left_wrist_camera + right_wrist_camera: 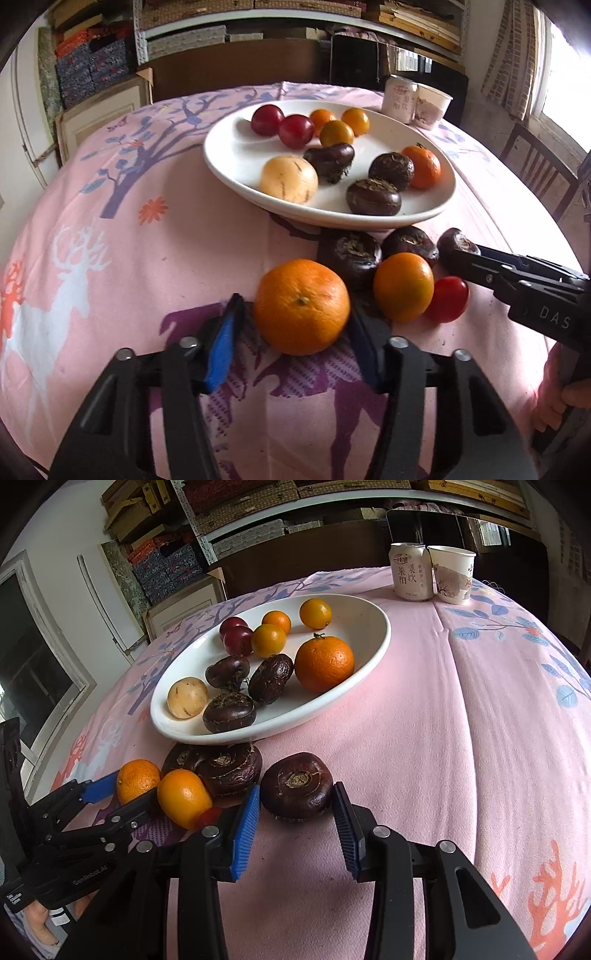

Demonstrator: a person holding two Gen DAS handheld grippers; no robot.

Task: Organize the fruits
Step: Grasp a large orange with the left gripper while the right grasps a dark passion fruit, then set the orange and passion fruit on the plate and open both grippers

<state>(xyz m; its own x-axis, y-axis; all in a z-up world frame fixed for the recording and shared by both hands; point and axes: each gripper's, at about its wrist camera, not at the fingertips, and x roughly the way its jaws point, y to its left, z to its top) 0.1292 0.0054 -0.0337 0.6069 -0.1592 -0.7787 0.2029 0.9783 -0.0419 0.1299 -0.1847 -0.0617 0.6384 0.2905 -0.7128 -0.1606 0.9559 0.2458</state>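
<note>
On the pink printed cloth, an orange tangerine (301,306) sits between the blue pads of my left gripper (295,309), which is shut on it. In the right wrist view that gripper (131,788) comes in from the left on the same tangerine (136,777). My right gripper (296,788) is shut on a dark water chestnut (297,782) lying on the cloth. A second orange (402,286), a red cherry tomato (447,299) and two more chestnuts (349,254) lie between them. The white oval plate (236,147) behind holds plums, small oranges, chestnuts, a tangerine and a pale round fruit.
A drink can (410,572) and a paper cup (452,574) stand at the far right of the table. A wooden chair (535,170) is beyond the right edge. Shelves with boxes fill the back wall. A person's hand (569,398) holds the right gripper's handle.
</note>
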